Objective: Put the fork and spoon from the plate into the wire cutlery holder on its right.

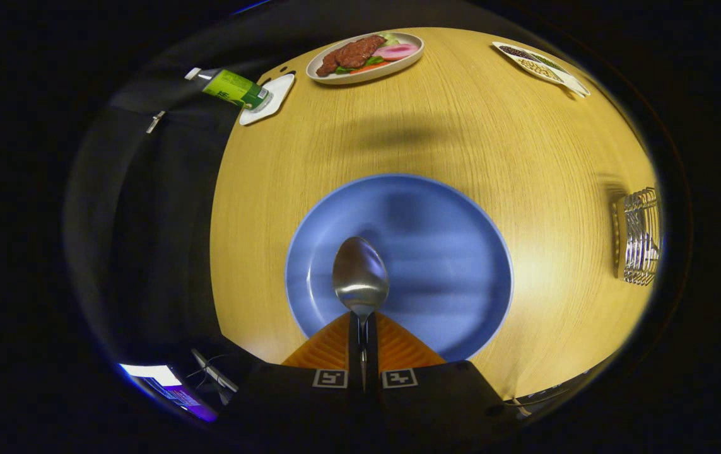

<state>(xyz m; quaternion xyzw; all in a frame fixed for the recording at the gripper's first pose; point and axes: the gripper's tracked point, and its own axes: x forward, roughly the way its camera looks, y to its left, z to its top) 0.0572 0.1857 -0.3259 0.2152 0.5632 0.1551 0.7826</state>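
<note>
Your fingers (pixel 363 328) are pressed together on the handle of the spoon (pixel 360 277), whose bowl sticks out just ahead of them over the blue plate (pixel 461 265). The wire cutlery holder (pixel 639 236) stands on the tabletop (pixel 461 139) well off to the plate's right. Beyond the plate, at the far edge, you have a dish of food (pixel 366 57).

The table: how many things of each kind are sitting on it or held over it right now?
Plates and dishes: 3, the blue plate, the food plate, the divided snack dish
Cutlery: 1, the spoon, clamped in the gripper
Wire cutlery holder: 1
Green bottle: 1
White coaster: 1
Total: 7
</note>
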